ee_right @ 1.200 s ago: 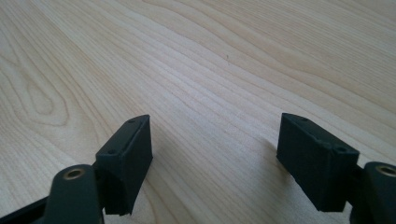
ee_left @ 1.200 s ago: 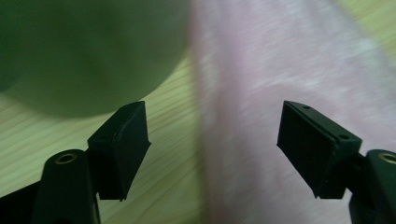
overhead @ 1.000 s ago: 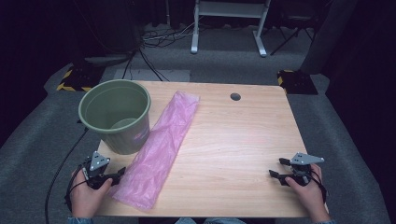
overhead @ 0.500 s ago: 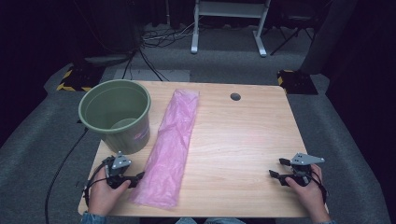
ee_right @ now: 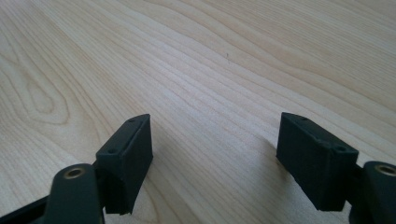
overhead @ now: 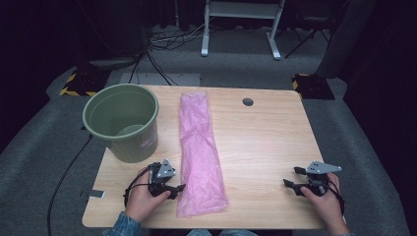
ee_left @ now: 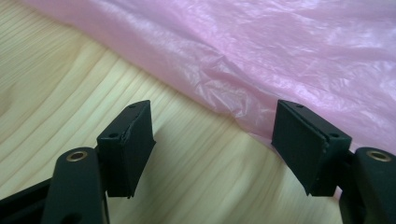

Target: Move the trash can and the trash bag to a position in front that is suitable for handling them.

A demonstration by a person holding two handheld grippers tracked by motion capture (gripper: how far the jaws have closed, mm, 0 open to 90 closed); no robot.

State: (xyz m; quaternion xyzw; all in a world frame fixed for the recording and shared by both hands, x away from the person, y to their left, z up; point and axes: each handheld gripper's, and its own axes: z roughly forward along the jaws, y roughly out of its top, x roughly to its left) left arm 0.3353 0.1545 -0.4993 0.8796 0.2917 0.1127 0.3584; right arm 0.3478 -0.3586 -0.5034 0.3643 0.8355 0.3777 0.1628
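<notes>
Here the pink plastic bag (overhead: 199,152) lies flat along the middle of the wooden table (overhead: 265,147), its long axis running from the far edge toward the person's side, its near end close to the front edge. The left gripper (overhead: 178,188) rests low on the table at the bag's near left edge, held in the person's left hand (overhead: 142,199); its jaws stand wide apart. In the left gripper view, the left gripper (ee_left: 212,140) has one jaw over bare wood, while the other jaw sits at the crumpled rim of the bag (ee_left: 261,56); whether that jaw touches the film cannot be told. Nothing lies clamped between the pads.

The right gripper (overhead: 293,179) lies near the table's front right corner, well apart from the bag, held in the right hand (overhead: 324,201). In the right gripper view, the right gripper (ee_right: 215,149) shows its jaws equally wide, with bare wood grain (ee_right: 201,70) between and beyond them.

A green bucket (overhead: 123,123) stands upright at the table's left side, just beside the bag and just beyond the left gripper. A small round cable hole (overhead: 248,102) marks the table's far side, right of the bag. Cables (overhead: 172,42) trail across the grey floor beyond the table.
</notes>
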